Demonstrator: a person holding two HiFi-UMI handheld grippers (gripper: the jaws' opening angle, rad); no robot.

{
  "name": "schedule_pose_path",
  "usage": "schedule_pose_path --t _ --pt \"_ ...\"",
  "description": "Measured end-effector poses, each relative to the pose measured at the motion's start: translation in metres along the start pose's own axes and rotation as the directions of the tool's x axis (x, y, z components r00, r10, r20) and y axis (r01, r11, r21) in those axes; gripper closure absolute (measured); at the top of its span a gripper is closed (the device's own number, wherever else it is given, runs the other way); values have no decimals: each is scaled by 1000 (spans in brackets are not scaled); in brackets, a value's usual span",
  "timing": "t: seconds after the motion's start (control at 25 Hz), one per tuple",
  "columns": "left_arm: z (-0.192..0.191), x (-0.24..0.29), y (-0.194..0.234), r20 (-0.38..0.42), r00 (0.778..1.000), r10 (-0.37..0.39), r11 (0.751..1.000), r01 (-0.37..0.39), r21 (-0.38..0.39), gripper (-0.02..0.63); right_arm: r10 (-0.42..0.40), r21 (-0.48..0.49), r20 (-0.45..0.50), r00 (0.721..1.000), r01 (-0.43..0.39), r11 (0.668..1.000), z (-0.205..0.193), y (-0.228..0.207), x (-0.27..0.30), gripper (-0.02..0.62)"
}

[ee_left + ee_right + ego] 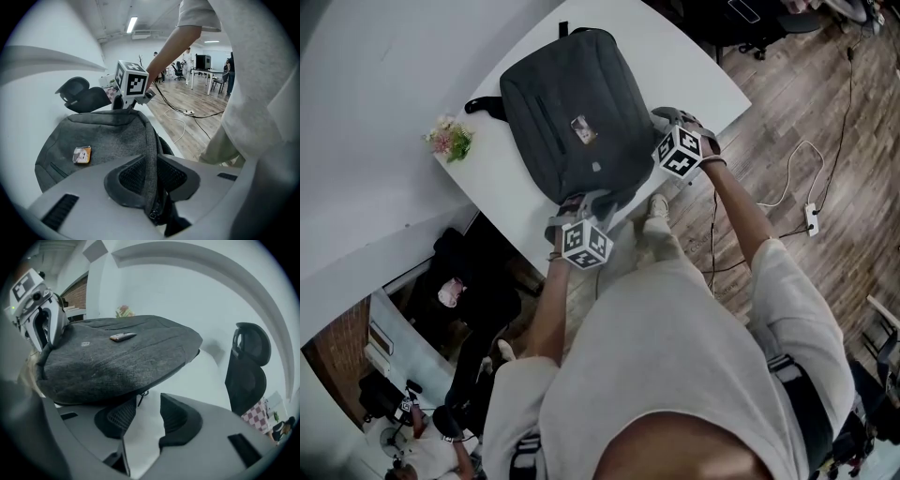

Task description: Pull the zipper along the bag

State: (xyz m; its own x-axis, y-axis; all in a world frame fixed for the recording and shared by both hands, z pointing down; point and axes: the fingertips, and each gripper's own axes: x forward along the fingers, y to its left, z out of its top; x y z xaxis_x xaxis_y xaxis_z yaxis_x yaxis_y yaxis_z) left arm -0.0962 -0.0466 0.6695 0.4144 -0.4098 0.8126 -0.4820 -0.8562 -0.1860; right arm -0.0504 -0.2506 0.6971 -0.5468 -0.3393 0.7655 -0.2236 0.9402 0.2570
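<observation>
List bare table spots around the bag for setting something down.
Widest bare table: far right corner, beyond the bag. Narrow strip between flowers and bag. Crowded: near edge, where the left tool and right tool meet the bag.

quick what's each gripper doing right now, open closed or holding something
The left gripper is closed on a fold of the bag.
The right gripper is open, gripping nothing; the zipper pull hangs just ahead of its jaws.

Bare table [698, 67] right of bag [572, 112], flowers [450, 139] near its left
</observation>
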Motion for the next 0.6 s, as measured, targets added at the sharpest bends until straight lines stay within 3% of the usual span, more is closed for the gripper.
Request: schedule_pose_path --t 0.28,0.44,0.6 --pt "0 2 0 -4 1000 -8 1000 8 3 512 46 -138 -23 999 -49 989 8 5 7 468" --pt "-1 2 0 -4 1000 -11 1000 11 -3 511 25 -137 -16 1000 -27 990 7 8 7 574" --pt "0 2 2 -1 1000 -7 1000 7 -12 511 13 -127 -28 1000 -16 992 5 4 4 574"
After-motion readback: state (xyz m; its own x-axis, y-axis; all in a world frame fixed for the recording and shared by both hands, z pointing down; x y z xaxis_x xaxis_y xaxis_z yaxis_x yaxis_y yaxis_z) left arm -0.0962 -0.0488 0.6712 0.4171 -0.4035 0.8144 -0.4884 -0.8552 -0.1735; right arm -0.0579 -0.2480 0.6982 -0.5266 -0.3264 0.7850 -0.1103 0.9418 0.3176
